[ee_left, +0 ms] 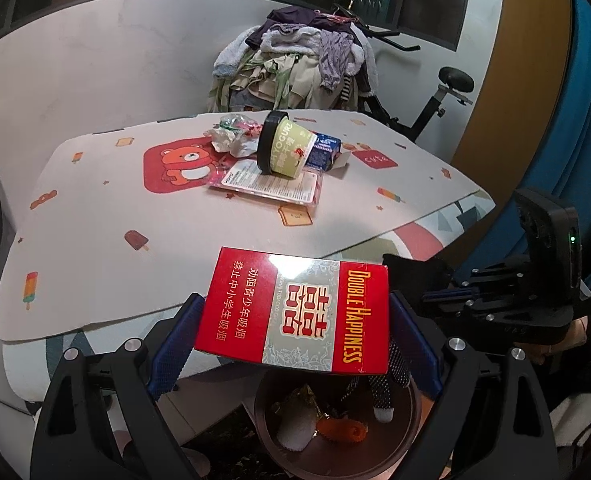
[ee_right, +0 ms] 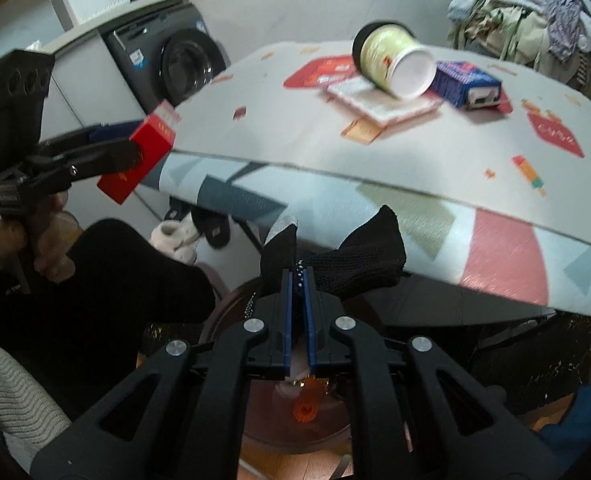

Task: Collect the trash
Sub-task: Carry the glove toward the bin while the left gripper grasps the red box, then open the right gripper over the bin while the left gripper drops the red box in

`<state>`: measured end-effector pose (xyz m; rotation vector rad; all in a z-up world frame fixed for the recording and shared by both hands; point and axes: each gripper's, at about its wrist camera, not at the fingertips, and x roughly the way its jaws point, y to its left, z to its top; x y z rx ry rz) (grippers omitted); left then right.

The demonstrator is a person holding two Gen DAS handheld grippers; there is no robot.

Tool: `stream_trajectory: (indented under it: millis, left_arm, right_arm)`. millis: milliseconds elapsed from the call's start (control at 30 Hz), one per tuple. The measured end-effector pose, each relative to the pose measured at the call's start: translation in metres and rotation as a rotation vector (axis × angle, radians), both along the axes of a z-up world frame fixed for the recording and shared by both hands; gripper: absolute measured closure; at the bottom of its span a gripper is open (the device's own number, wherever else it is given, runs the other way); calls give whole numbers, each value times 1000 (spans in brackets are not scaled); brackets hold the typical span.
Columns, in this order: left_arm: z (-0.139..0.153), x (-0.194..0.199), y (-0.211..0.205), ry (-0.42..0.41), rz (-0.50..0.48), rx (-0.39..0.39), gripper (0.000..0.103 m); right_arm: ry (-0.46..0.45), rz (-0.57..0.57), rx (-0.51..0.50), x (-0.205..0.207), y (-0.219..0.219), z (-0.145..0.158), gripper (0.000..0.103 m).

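So I'm mid-drop on two bits of trash at once. My left gripper (ee_left: 295, 344) has its jaws spread wide but clamped across a red cigarette pack (ee_left: 295, 312), glossy cardboard, crisp box edges, hanging right above the brown round bin (ee_left: 407, 432). My right gripper (ee_right: 299, 280) has its blue pads pressed nearly together, pinching a black sock (ee_right: 347, 256), limp knit with a grey-white toe, and it dangles over the same bin at 6 o'clock in that view. I reckon the next move is just letting both go, sock first since it's lower, making sure the floppy fabric clears the rim.

Still left on the table (ee_left: 95, 208) around 12 o'clock: a tipped yogurt tub (ee_left: 283, 148) with a black lid, a blue carton (ee_left: 325, 150), a flat plastic packet (ee_left: 271, 184) and crumpled wrappers (ee_left: 231, 134). Bin already holds something orange and something white.
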<state>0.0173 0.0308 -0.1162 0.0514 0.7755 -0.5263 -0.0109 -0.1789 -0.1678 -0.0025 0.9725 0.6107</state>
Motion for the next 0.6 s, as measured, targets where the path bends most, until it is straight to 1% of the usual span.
stream_trajectory:
  millis: [67,133,167,200,233,267,300,333,400,433,467,600]
  left_arm:
    - [-2,-1,-1,2,-6,3,15]
    - [-5,-3,-2,4,-13,3,15]
    - [-6,-3,-3,4,-16,5,15]
    - [-8,-4,-4,3,-22,8,15]
    - [-8,-4,-5,2,-27,11,15]
    - [-10,-6,-6,1,-32,15,15]
    - [-11,-7,-7,-2,-39,19,15]
    - [-14,-8,-8,-5,-46,22,15]
    - [-19,-11,-10,-5,-60,25,15]
    - [-22,-12,-11,-1,-67,25,15]
    - [-25,-13,-12,2,-73,25,15]
    - [-38,-17,-17,9,-105,12,15]
  right_arm:
    - [14,3,-11,1,2,-5,82]
    - [15,6,-2,1,2,-5,63]
    - [4,3,-2,1,1,-4,58]
    - [-6,-2,-3,1,0,-3,49]
    - [-13,-7,-4,1,-1,-2,44]
    - [-25,-16,-10,2,-3,-1,41]
    - [-37,-27,-17,3,-6,0,34]
    - [-57,-43,-30,4,-9,0,24]
    - [-101,-82,-44,5,-17,2,14]
    - [-111,-102,-41,5,-22,1,9]
    - [-113,-121,-35,6,-25,1,8]
    - [-102,-198,-41,11,-36,-7,6]
